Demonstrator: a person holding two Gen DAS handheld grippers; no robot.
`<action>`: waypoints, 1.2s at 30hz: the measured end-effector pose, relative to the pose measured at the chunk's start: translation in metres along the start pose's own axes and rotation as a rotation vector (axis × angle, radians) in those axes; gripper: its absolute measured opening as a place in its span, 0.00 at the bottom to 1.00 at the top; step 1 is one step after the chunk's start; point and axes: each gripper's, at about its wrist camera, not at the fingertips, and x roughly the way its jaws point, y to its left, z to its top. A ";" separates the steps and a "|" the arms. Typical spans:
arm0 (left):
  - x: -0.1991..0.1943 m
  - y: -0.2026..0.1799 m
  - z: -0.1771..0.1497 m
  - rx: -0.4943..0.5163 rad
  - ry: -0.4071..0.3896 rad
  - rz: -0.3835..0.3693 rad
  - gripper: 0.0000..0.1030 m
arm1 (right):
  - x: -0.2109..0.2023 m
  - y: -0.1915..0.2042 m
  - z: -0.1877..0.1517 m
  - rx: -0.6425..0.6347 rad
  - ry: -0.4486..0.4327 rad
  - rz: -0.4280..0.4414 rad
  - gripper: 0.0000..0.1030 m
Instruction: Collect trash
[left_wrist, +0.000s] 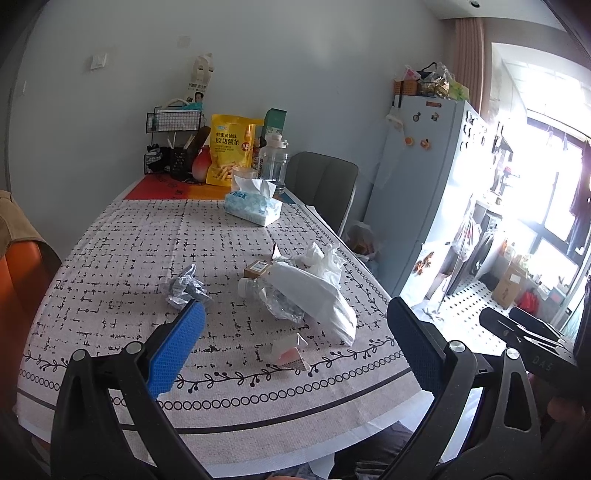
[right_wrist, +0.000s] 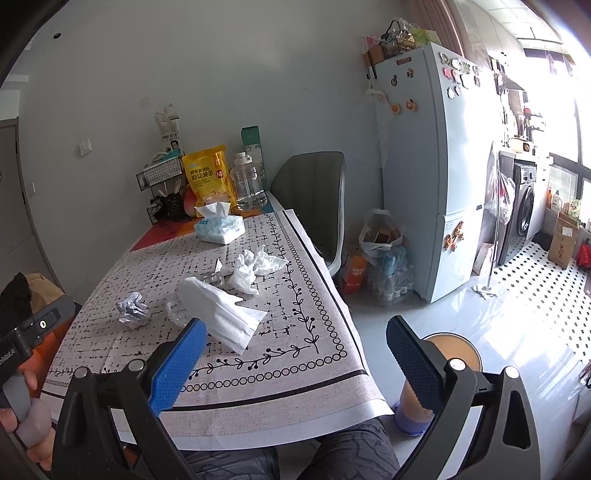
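Above the near edge of the table (left_wrist: 110, 236), the left gripper (left_wrist: 295, 347) hangs level with its fingers spread wide and nothing between them, pointing across the patterned cloth toward the wall. The right gripper (right_wrist: 293, 354) is held beside the table's near right corner, also spread wide and empty, one finger over the cloth and the other over the floor. A hand (right_wrist: 26, 424) wrapped around a grey handle shows at the lower left of the right wrist view; only part of it is in view.

The trash lies in the middle of the cloth: a crumpled foil ball (left_wrist: 186, 286) to the left, a crushed plastic bottle (left_wrist: 275, 299) partly under a white paper bag (left_wrist: 317, 299), a small brown box (left_wrist: 258, 268) touching the bag's far end, crumpled tissues (left_wrist: 323, 260) just behind, and a small clear wrapper (left_wrist: 290, 352) near the table's front border.

From the right wrist view the bottle is mostly hidden by the bag, and the wrapper is not visible. The window (left_wrist: 554, 206) is blown out with glare, so things near it are hard to make out. A round orange stool (right_wrist: 452, 349) is partly blocked by the right finger.
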 end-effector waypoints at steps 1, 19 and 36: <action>0.000 0.001 0.000 -0.001 0.001 -0.002 0.95 | 0.001 0.000 0.000 0.002 0.002 0.002 0.93; 0.032 0.016 -0.018 -0.037 0.071 -0.005 0.95 | 0.029 -0.005 -0.019 -0.003 0.053 0.045 0.93; 0.121 0.019 -0.044 -0.042 0.236 0.077 0.94 | 0.089 -0.018 -0.036 0.016 0.173 0.026 0.93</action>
